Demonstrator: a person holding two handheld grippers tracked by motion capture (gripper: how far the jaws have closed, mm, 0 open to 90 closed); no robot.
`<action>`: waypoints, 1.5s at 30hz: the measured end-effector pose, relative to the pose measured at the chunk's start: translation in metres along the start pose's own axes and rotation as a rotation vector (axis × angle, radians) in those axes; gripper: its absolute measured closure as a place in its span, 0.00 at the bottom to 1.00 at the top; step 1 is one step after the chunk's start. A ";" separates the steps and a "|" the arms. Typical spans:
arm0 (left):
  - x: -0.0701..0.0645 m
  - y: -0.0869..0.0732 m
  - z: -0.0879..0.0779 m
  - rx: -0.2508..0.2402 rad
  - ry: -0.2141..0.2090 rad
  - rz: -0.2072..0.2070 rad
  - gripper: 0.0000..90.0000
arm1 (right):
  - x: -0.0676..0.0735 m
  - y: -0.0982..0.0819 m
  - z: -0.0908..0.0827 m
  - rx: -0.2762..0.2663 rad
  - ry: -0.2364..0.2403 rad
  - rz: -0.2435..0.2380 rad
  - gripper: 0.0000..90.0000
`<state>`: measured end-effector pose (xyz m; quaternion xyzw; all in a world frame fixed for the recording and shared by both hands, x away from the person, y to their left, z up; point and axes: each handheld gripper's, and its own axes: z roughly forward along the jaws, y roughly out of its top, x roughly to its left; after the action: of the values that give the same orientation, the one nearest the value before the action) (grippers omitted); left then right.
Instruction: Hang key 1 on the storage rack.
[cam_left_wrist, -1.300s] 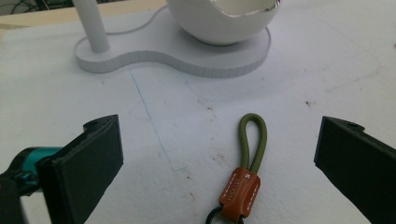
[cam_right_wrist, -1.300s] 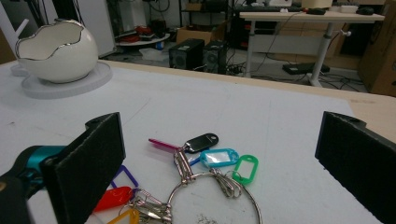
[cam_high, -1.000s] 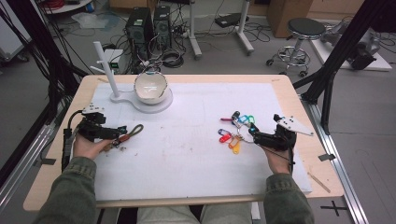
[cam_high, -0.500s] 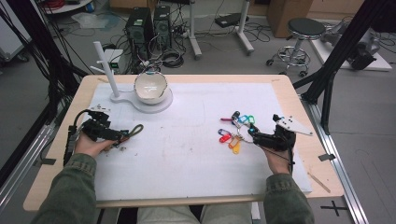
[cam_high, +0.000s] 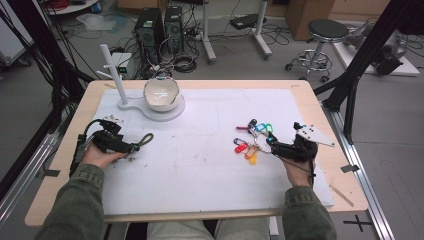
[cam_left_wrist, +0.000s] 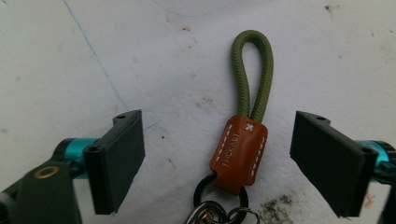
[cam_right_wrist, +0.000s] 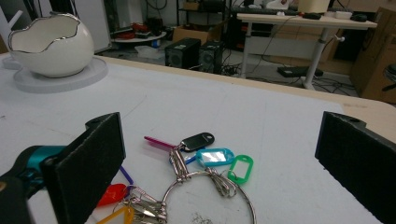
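Two tongs rest low over the white mat on the desk (cam_high: 320, 100), one in each hand. Between the pads of the left tongs (cam_left_wrist: 217, 165) lies an olive cord key strap (cam_left_wrist: 252, 74) with a brown leather tab (cam_left_wrist: 239, 151); the jaws have just been closing, yet both pads stand clear of it, the loop pointing away from the tongs. The right tongs (cam_right_wrist: 219, 163) gape wide, with a bunch of keys on a metal ring (cam_right_wrist: 210, 196) lying on the mat between and just ahead of the pads, coloured tags fanned out. Far beyond the right tongs, a white egg-shaped bowl (cam_right_wrist: 46, 44) sits on its round stand.
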<state>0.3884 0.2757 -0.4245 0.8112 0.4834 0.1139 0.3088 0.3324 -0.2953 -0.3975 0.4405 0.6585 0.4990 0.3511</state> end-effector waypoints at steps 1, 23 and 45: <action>0.000 0.000 0.000 0.001 -0.004 0.000 0.25 | 0.000 0.000 0.000 0.002 -0.003 0.003 0.01; 0.000 -0.002 0.000 0.043 -0.028 0.022 0.72 | 0.000 -0.001 -0.002 0.000 -0.007 -0.007 0.01; 0.020 0.003 -0.051 -0.105 -0.027 -0.118 0.79 | 0.000 -0.002 -0.003 -0.001 -0.022 -0.002 0.01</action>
<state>0.3757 0.3117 -0.3853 0.7654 0.5197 0.1096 0.3635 0.3289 -0.2965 -0.3981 0.4452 0.6549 0.4940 0.3590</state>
